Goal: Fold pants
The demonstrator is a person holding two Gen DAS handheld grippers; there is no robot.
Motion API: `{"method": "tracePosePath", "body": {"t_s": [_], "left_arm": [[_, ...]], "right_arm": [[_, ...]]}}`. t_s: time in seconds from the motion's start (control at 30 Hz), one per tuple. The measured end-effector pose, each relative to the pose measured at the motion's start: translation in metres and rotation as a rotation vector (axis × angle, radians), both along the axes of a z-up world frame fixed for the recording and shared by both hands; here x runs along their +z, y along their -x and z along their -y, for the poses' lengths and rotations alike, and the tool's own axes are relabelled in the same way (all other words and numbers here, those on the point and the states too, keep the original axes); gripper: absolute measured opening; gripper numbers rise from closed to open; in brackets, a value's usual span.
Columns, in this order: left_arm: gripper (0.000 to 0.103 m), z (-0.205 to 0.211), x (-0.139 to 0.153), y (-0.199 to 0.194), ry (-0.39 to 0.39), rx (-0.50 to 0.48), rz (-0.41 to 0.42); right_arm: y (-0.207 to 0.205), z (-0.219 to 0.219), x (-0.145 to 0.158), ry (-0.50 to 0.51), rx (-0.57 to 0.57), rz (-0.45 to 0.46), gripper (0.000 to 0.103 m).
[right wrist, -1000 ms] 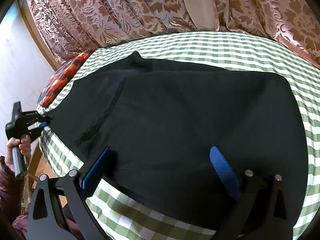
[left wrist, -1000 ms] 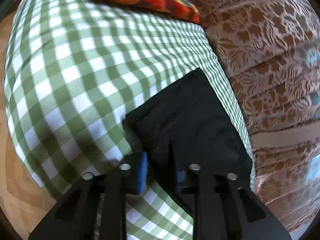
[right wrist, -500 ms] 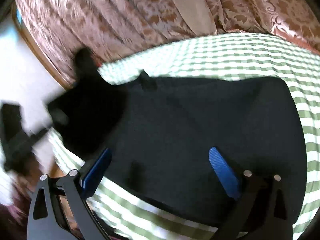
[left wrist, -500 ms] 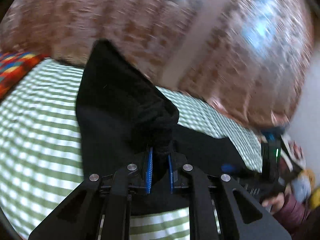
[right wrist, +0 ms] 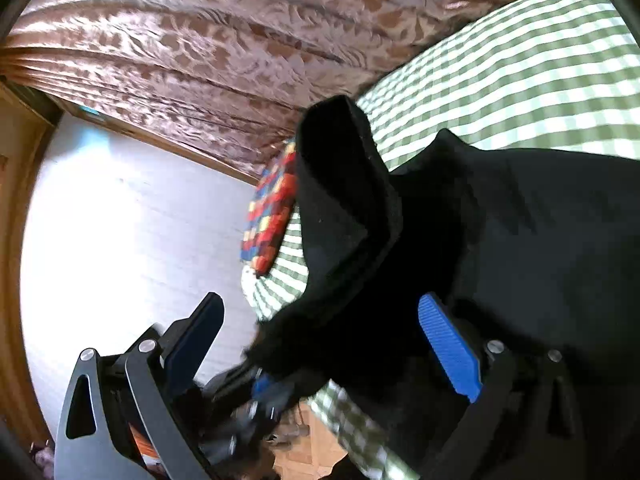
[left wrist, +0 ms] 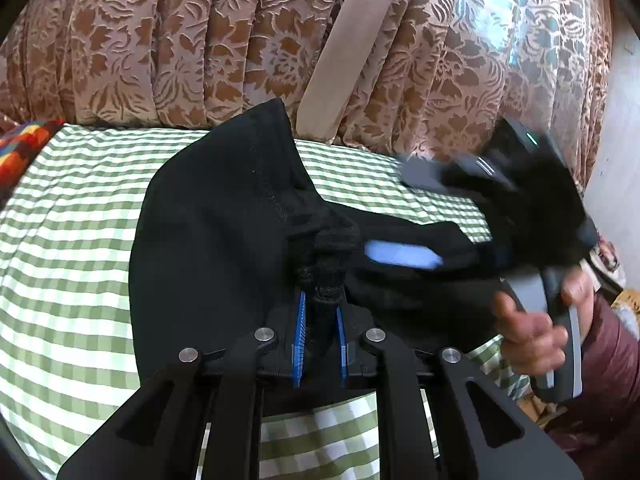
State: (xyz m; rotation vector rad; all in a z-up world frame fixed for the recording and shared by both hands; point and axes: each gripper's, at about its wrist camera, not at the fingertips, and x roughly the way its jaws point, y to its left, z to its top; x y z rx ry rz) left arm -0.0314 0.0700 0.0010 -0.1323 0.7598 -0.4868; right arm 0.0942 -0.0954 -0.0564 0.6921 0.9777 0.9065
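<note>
Black pants [left wrist: 216,232] lie on the green checked bed cover [left wrist: 68,288]. My left gripper [left wrist: 320,320] is shut on a bunched corner of them and holds it raised off the bed. A flap of cloth stands up behind the pinch. My right gripper [left wrist: 496,208] shows blurred at the right of the left wrist view, in a person's hand [left wrist: 532,320]. In the right wrist view my right gripper [right wrist: 320,344] is open. The raised pants flap [right wrist: 344,208] hangs between its blue pads [right wrist: 448,344] without touching them. The left gripper [right wrist: 256,392] is blurred just below.
A brown floral curtain [left wrist: 200,40] hangs behind the bed. A multicoloured patterned cushion [right wrist: 272,216] lies at the bed's end by a white wall [right wrist: 120,232]. Wooden floor [right wrist: 312,452] shows beside the bed edge.
My left gripper closed on the pants corner, lifted it and rolled toward the curtain. My right gripper swung left from over the flat pants to the raised corner.
</note>
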Motion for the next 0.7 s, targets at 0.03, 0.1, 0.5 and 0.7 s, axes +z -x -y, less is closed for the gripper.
{"method": "tracePosePath", "body": {"t_s": [0.03, 0.1, 0.5, 0.7], "left_arm": [[0.011, 0.001, 0.0, 0.0, -0.01, 0.0, 0.001], [0.011, 0.005, 0.0, 0.001, -0.036, -0.003, 0.01], [0.011, 0.005, -0.005, 0.003, -0.098, 0.008, 0.016], [0.011, 0.003, 0.0, 0.009, -0.115, 0.014, 0.041]], "right_arm": [[-0.002, -0.006, -0.001, 0.025, 0.002, 0.006, 0.096], [-0.006, -0.018, -0.003, 0.082, 0.01, 0.019, 0.064], [-0.002, -0.029, -0.004, 0.175, 0.017, 0.093, 0.015], [0.003, -0.032, 0.002, 0.164, 0.019, 0.107, 0.014]]}}
